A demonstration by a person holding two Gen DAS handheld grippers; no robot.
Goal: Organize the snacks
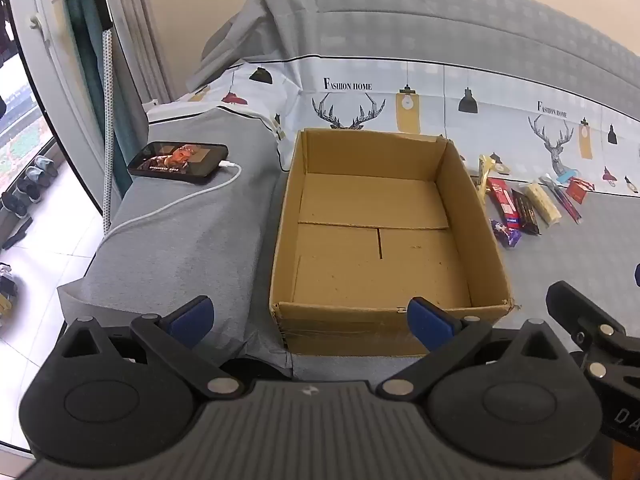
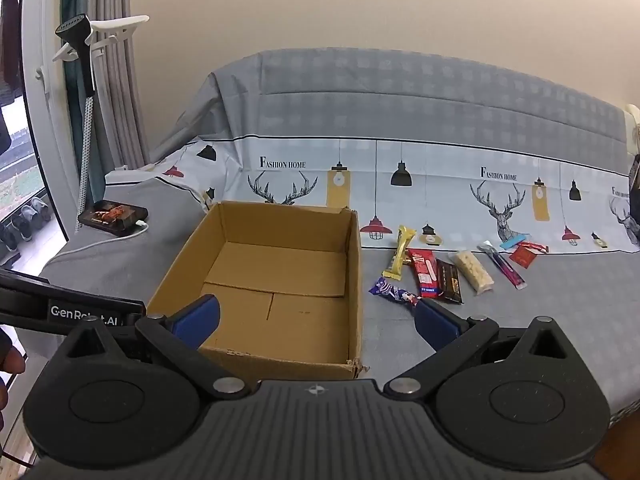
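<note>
1. We see the cardboard box [image 2: 276, 280] sitting open and with nothing in it on the grey-covered bed [image 2: 520, 340]; it is our landmark for everything else.
2. The snacks lie on the bed just to the right of the box, all outside it. Nearest its right wall is the purple wrapper [image 2: 394, 293]. Beyond that we see the yellow bar [image 2: 399, 253], the red packet [image 2: 425, 272], the dark bar [image 2: 450, 286], the pale rice bar [image 2: 474, 272] and the thin pink stick [image 2: 505, 266], with a small red packet [image 2: 525, 257] farthest from the box.
3. Most bars run lengthwise away from us, roughly parallel to the box's right wall; the purple wrapper lies slantwise.
4. Our right gripper [image 2: 316, 322] hangs over the near right corner of the box, its fingers spread wide with nothing between them. The right-hand finger pad [image 2: 436, 328] sits just short of the purple wrapper.
5. Our left gripper [image 1: 310, 318] faces the near wall of the box [image 1: 384, 240], fingers likewise wide apart and holding nothing.
6. We judge the right hand the nearer: the snacks lie ahead and to its right, across the box from the left hand.
7. A phone [image 1: 178, 160] on its cable lies left of the box, no part of the job.
</note>
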